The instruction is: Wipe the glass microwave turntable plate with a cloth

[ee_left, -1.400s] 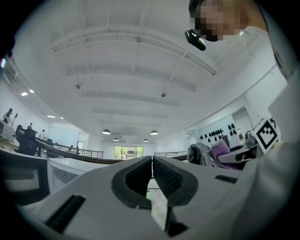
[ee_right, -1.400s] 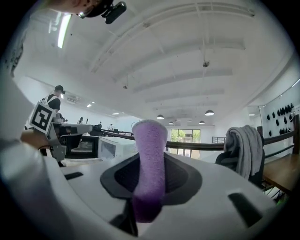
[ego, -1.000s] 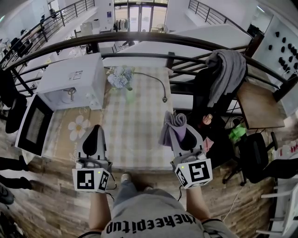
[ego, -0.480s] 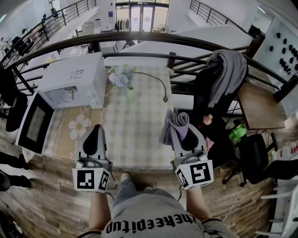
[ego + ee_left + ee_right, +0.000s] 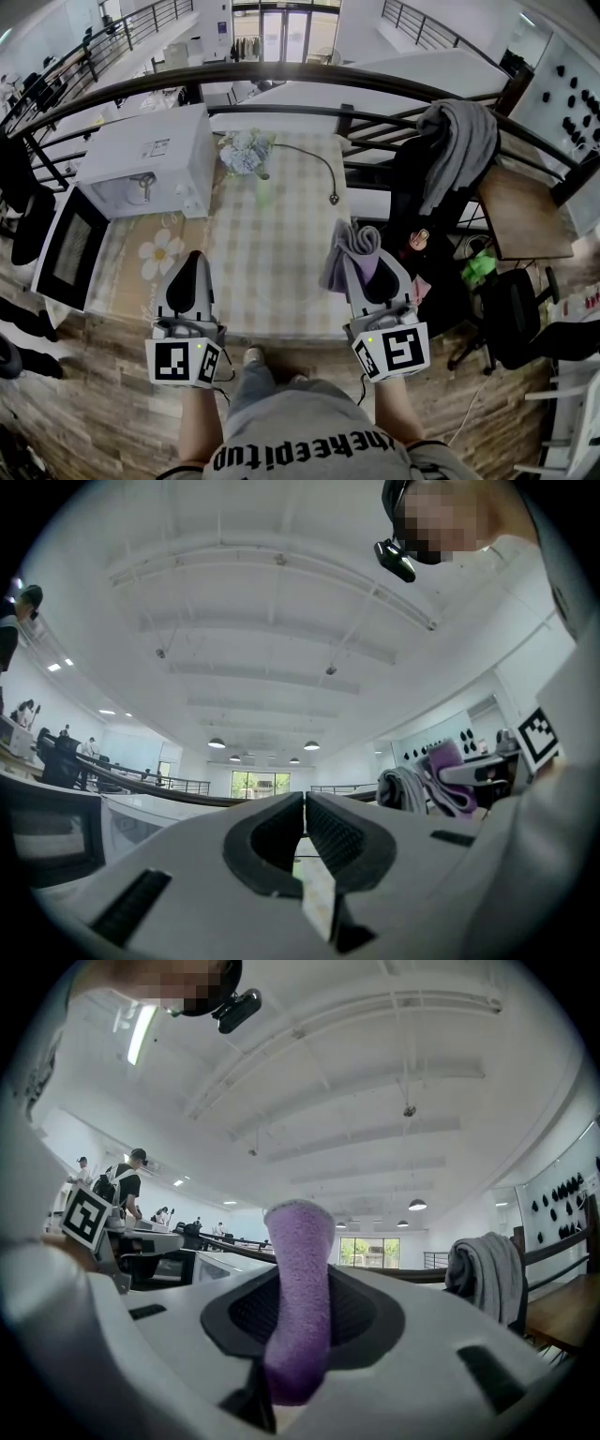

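My right gripper (image 5: 360,251) is shut on a folded purple cloth (image 5: 349,255), held over the right front edge of the checked table (image 5: 272,234). In the right gripper view the cloth (image 5: 298,1297) stands up between the pads of that gripper (image 5: 298,1241). My left gripper (image 5: 194,256) hovers over the table's left front edge, shut with nothing in it; the left gripper view shows it (image 5: 305,803) with jaws touching. The white microwave (image 5: 150,155) stands at the far left with its door (image 5: 64,251) swung open. I cannot make out the glass turntable plate.
A bunch of pale flowers (image 5: 246,152) in a green vase (image 5: 262,193) and a dark cable (image 5: 317,165) lie at the table's back. A dark railing (image 5: 281,75) runs behind. A grey garment (image 5: 457,139) hangs on a chair at right, beside a wooden table (image 5: 520,214).
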The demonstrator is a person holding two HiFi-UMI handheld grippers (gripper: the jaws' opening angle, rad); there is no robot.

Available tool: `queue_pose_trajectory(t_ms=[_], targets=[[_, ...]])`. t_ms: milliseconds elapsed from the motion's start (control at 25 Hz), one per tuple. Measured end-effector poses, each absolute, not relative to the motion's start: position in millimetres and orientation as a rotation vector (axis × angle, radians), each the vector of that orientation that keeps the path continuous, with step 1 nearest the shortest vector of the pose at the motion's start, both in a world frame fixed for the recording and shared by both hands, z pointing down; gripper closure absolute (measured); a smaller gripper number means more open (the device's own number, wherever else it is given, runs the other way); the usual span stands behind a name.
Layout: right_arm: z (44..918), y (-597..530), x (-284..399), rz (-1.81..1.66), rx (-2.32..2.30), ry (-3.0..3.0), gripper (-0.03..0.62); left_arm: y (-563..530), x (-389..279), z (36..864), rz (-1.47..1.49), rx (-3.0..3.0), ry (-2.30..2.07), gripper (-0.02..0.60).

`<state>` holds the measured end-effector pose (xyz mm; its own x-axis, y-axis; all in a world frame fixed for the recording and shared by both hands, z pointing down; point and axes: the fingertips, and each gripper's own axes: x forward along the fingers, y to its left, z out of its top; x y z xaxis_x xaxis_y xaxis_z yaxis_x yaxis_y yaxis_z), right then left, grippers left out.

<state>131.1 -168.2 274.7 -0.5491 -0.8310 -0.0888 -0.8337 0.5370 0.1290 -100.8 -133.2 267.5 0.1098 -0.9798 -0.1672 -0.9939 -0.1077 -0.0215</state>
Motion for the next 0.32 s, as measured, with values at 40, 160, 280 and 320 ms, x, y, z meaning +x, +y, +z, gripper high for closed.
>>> queue_pose_trajectory(t_ms=[40,160,280,320], targets=[[274.6,-168.0,130.6,0.244,-1.483,2.739,0.487,-133.1,-101.6,267.4,0.168,-2.240,2.009,0.571],[274.5,-167.7,128.7,0.244,-1.482,2.737,0.487,-133.1,-103.7,267.7,0.172,-2.240,2.010,0.571],[274.7,-168.3,126.4,0.243,-1.485,2.734,0.487,-133.7,-106.7,268.6,0.173,-2.244,2.011,0.571],[274.8,-168.6,125.6,0.242,-1.487,2.733,0.488,-134.0,-107.7,268.9,0.174,-2.245,2.011,0.571]])
